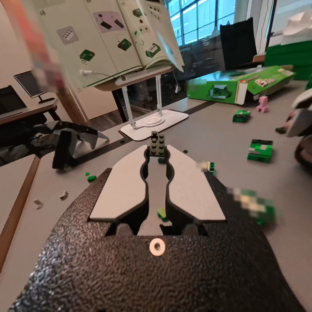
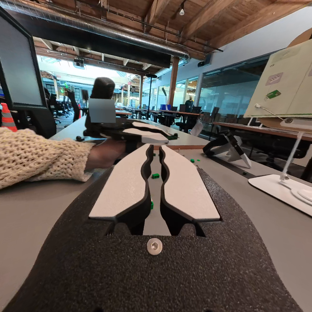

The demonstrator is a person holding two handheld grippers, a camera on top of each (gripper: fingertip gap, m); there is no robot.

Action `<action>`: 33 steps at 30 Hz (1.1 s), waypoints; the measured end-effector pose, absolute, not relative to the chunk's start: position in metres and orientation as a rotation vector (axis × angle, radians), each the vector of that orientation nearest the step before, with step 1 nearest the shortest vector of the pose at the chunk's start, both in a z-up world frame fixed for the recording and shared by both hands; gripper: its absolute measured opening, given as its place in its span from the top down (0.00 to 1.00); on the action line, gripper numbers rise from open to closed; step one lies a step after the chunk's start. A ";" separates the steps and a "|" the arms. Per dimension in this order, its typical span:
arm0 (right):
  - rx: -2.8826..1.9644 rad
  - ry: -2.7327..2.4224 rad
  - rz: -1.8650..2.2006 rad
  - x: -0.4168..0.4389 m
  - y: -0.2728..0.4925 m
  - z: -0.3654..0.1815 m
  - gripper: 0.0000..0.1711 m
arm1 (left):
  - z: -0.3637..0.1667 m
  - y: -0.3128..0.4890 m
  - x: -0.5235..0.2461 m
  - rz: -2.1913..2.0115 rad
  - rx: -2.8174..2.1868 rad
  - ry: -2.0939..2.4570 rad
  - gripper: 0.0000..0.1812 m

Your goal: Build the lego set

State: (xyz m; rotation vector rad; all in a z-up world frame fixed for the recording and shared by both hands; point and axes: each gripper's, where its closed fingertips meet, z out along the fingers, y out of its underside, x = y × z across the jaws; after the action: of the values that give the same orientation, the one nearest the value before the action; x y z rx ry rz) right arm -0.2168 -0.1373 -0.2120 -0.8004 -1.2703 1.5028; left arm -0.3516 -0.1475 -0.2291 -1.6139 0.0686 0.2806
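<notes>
My left gripper is shut on a black studded Lego plate, which stands upright between its fingertips above the grey table. The plate also shows in the right wrist view, at the tip of the left gripper. A hand in a cream knit sleeve holds that gripper. My right gripper hovers low over the table with its jaws almost together and nothing between them. It shows blurred at the right edge of the left wrist view. A small green brick lies below it.
An open instruction booklet rests on a white stand at the back. A green box, a pink figure and two green builds are to the right. A spare gripper lies at the left. Loose green bricks are scattered. The gap from one gripper's tips to the other's is roughly 15 cm. The small green brick is about 10 cm from my left fingertips and 20 cm from my right.
</notes>
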 end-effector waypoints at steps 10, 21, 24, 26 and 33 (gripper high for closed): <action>-0.817 -1.370 1.353 -0.221 -0.123 -0.213 0.91 | -0.230 -0.145 -0.364 0.119 -1.508 -0.009 0.91; -1.033 -2.092 0.950 -0.300 -0.064 -0.258 0.95 | -0.245 -0.156 -0.388 -0.188 -1.607 -0.174 0.91; -0.987 -2.325 0.834 -0.314 -0.046 -0.281 0.96 | -0.250 -0.152 -0.384 -0.231 -1.655 -0.153 0.91; -1.021 -2.416 0.802 -0.318 -0.032 -0.295 0.94 | -0.251 -0.152 -0.382 -0.214 -1.674 -0.129 0.91; -1.091 -2.565 0.773 -0.316 -0.017 -0.330 0.90 | -0.256 -0.149 -0.371 -0.217 -1.732 -0.058 0.91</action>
State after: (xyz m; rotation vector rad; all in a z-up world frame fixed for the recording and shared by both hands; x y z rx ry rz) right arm -0.3160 -0.0170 -0.3296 -1.0913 -2.5651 0.7733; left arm -0.3710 -0.1492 -0.2556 -1.7320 -0.0578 -0.2167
